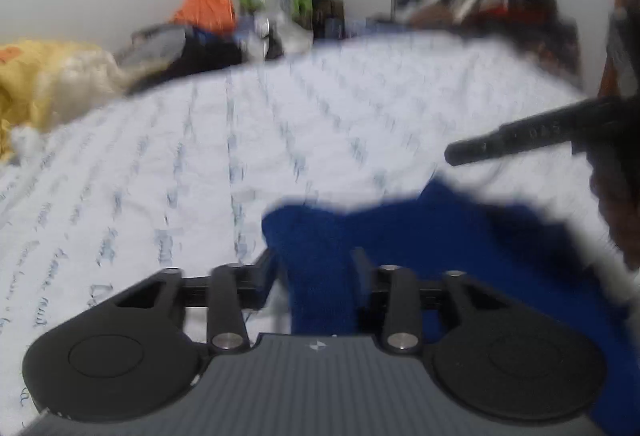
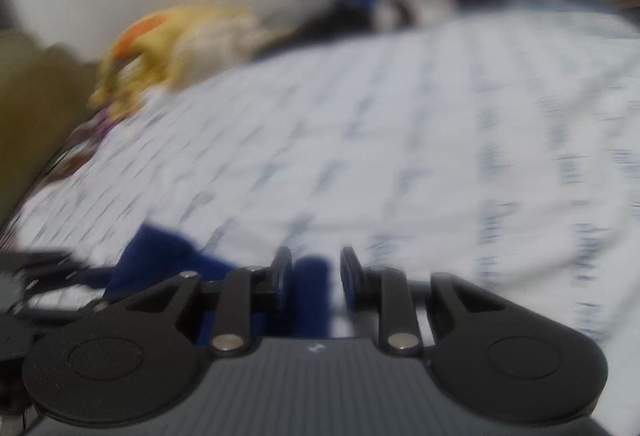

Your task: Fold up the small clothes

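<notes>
While both views blur, a bed sheet (image 1: pixel 280 124), white with blue print, fills the frame; clutter lines the wall at 12 o'clock. Blue garment (image 1: pixel 420 236) lies at 5 o'clock, a fold between the left gripper (image 1: pixel 316 268)'s spread jaws. Right gripper (image 2: pixel 316 268): narrow gap around blue cloth, pinch uncertain.

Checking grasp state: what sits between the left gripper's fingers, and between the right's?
Blue garment fabric fills the gap in the left gripper, per left wrist view. Right wrist view, blurred, shows a blue fold between the right gripper fingers.
</notes>
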The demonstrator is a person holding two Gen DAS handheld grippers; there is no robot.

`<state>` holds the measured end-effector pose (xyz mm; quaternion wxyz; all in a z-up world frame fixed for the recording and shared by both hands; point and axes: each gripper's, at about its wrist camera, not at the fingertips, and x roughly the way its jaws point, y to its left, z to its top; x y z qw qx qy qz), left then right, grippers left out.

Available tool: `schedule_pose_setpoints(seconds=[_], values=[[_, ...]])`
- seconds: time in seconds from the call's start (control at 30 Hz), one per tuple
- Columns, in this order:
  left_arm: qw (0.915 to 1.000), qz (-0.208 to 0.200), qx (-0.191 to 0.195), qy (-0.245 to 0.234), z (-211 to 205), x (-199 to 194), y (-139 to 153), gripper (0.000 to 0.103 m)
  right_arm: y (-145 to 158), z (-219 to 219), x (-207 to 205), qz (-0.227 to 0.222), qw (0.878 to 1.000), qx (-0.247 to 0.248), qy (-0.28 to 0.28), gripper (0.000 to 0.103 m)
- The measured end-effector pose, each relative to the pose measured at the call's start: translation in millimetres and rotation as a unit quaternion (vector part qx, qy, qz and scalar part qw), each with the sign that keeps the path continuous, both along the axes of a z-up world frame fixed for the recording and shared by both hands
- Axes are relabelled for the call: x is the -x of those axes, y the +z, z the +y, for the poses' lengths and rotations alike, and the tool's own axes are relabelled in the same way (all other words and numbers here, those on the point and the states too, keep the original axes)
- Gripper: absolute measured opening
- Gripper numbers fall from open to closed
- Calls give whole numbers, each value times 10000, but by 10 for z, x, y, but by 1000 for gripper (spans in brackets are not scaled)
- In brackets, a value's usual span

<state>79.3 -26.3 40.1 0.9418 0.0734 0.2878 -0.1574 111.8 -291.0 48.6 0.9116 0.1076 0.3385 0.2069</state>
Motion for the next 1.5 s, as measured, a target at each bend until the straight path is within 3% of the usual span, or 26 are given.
schedule_pose_setpoints(seconds=[0.07,0.1,0.13,0.17,0.23,0.27,0.3,0.37,0.4,0.5,0.57,0.67,0.77,0.87,0.93,1.0,1.03,1.07,1.13,1.17,1.2,1.27,1.3,1.33,1.37,1.5], values=[[9983,-245,433,-318,-13,201,222,78,170,-120,215,-122,9985,-533,-3,28],[9970,-223,520,-518,-84,222,230,82,208,-117,303,-52,9967,-769,251,29],[9963,-83,495,-692,-190,190,188,80,208,-73,373,34,9950,-871,496,30],[9968,141,333,-709,-280,122,85,72,176,8,421,133,9941,-808,707,30],[9940,845,155,-673,-390,-107,-265,73,2,200,403,325,9960,-139,817,31],[9959,527,234,-696,-379,-75,-329,74,-153,222,338,385,9962,142,762,31],[9963,478,163,-700,-402,-67,-339,74,-244,110,327,53,9968,-200,770,30],[9963,593,164,-593,-426,-88,-303,74,-303,-111,196,478,9932,-924,519,25],[9965,588,151,-578,-432,-85,-301,74,-269,-148,181,691,9918,-991,419,25],[9970,521,168,-553,-405,-84,-337,74,-42,-67,433,565,9976,-283,276,28],[9971,496,160,-548,-405,-29,-317,75,58,-99,631,373,9982,-318,342,32],[9973,450,136,-560,-411,4,-306,76,-51,-84,638,668,9974,-93,233,37],[9976,418,130,-532,-407,41,-313,77,-272,-62,525,307,9983,-321,390,36],[9978,450,120,-466,-390,92,-248,76,-189,-71,354,772,9956,-473,246,38],[9976,441,402,-342,-255,146,-122,83,-67,-87,381,870,9952,-402,195,39],[9959,400,801,-113,-54,144,-22,98,107,-254,573,438,9980,-446,72,58],[9945,440,947,57,37,94,-7,99,153,-373,666,310,9985,-452,-78,80],[9928,575,1033,208,104,7,-17,96,148,-502,734,296,9983,-432,-263,86],[9869,995,1178,483,196,-225,-97,85,24,-715,790,587,9966,-325,-481,86],[9827,1235,1260,563,220,-348,-152,77,-97,-780,753,819,9947,-337,-512,84],[9788,1403,1357,619,232,-448,-204,76,-192,-803,741,1044,9927,-323,-512,84],[9799,1355,1341,584,188,-537,-190,67,-251,-725,772,963,9945,-235,-342,78],[9803,1389,1331,450,143,-567,-173,49,-239,-672,773,949,9948,-276,-245,68],[9822,1374,1221,380,86,-569,-158,24,-256,-624,743,1025,9939,-392,-66,26],[9874,1152,1022,353,32,-530,-109,23,-263,-535,699,1151,9922,-471,126,15],[9978,194,588,231,-60,-312,121,22,-33,-344,705,448,9985,-8,307,10]])
